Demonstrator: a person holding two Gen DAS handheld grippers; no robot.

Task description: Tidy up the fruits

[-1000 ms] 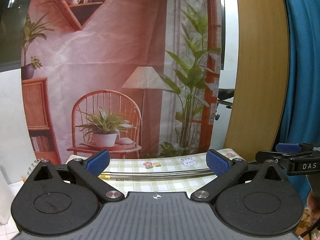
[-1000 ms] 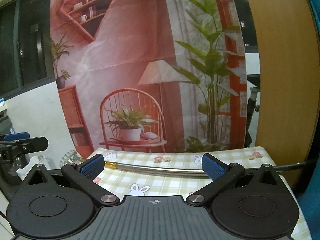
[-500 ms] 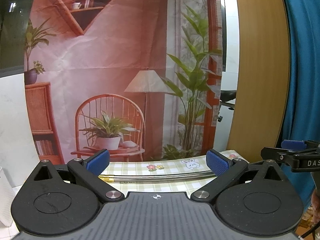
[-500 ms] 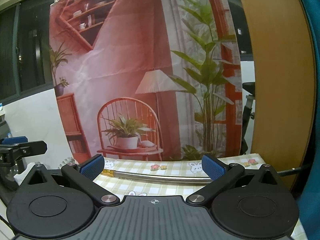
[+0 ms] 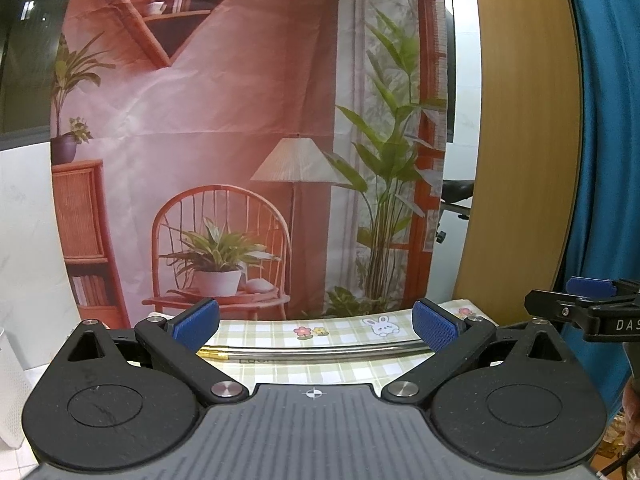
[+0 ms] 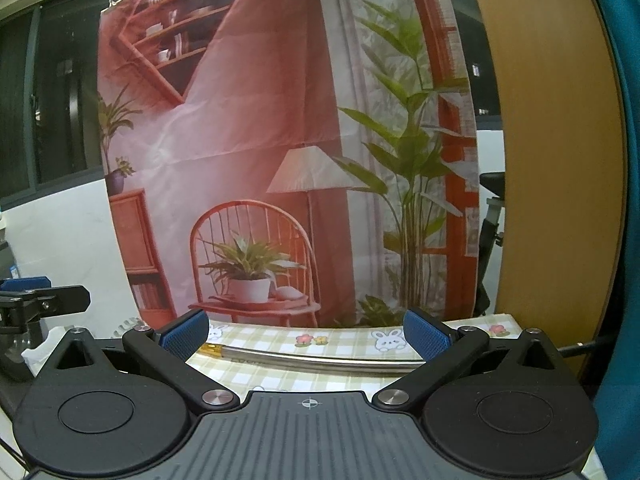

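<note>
Both cameras now sit lower and more level than a second ago; less tablecloth shows, more backdrop. Left gripper (image 5: 316,326): jaws wide apart, nothing held. Right gripper (image 6: 306,334): likewise wide apart and empty. Between the pads in each view, a metal hose (image 5: 320,351) lies across the checked tablecloth (image 5: 340,330), beyond the fingertips and untouched. Behind it hangs the printed backdrop (image 5: 240,120); a wooden panel (image 5: 524,140) stands at far right. No fruit or container appears in either view, so its location cannot be told. Judgement: sorting not yet begun; all of it remains.
</note>
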